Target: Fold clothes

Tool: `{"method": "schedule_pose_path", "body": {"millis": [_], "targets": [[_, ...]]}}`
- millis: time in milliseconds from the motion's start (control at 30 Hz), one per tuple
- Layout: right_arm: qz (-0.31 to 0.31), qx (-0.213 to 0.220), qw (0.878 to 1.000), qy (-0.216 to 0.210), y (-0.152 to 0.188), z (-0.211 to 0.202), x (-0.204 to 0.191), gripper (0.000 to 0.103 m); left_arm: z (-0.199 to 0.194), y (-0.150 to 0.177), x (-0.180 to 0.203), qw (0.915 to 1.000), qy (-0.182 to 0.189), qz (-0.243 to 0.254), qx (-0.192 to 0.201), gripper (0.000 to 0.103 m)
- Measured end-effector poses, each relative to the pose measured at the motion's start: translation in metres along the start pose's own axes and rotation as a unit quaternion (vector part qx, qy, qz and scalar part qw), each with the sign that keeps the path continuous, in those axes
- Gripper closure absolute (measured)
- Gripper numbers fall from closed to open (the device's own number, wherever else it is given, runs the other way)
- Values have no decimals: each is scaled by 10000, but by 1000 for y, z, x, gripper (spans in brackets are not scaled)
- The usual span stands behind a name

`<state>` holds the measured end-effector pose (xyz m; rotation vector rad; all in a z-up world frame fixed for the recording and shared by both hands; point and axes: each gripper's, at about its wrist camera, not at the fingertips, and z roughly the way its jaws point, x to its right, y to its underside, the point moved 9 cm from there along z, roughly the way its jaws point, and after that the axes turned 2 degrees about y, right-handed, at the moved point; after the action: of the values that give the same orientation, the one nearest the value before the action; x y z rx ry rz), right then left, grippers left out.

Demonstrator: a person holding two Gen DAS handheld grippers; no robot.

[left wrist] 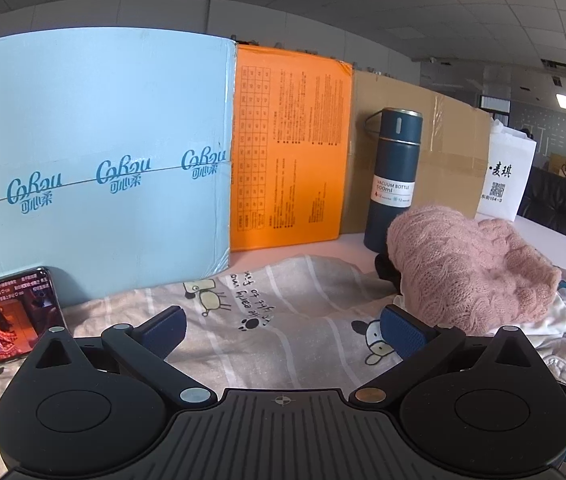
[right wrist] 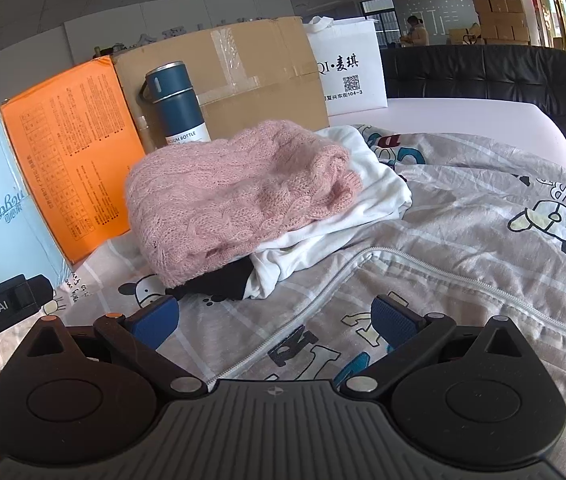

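Note:
A folded pink knit sweater (right wrist: pixel 239 196) lies on top of a white garment (right wrist: pixel 367 200) and a black garment (right wrist: pixel 219 280), stacked on a cartoon-print sheet (right wrist: pixel 463 248). In the left wrist view the pink sweater (left wrist: pixel 467 264) is ahead and to the right. My left gripper (left wrist: pixel 283 330) is open and empty, low over the sheet (left wrist: pixel 283 292), left of the stack. My right gripper (right wrist: pixel 275 318) is open and empty, just in front of the stack, over a zipper seam (right wrist: pixel 315 300).
A blue vacuum bottle (left wrist: pixel 393 176) stands behind the stack. A light blue box (left wrist: pixel 95 168), an orange box (left wrist: pixel 287 148), a brown carton (right wrist: pixel 235 76) and a white bag (right wrist: pixel 347 72) line the back. A lit phone (left wrist: pixel 7 320) leans at left. A black sofa (right wrist: pixel 483 76) is beyond.

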<state>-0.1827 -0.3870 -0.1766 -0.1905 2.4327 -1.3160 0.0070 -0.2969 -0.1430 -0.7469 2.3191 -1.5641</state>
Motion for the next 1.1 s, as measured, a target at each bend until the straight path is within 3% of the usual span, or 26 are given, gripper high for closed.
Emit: {"method": "schedule_pose_path", "body": {"millis": [1100], "targets": [[-110, -199, 9997, -113, 6, 5, -6, 0, -2, -3, 0, 10000, 0, -52, 45, 0]]}}
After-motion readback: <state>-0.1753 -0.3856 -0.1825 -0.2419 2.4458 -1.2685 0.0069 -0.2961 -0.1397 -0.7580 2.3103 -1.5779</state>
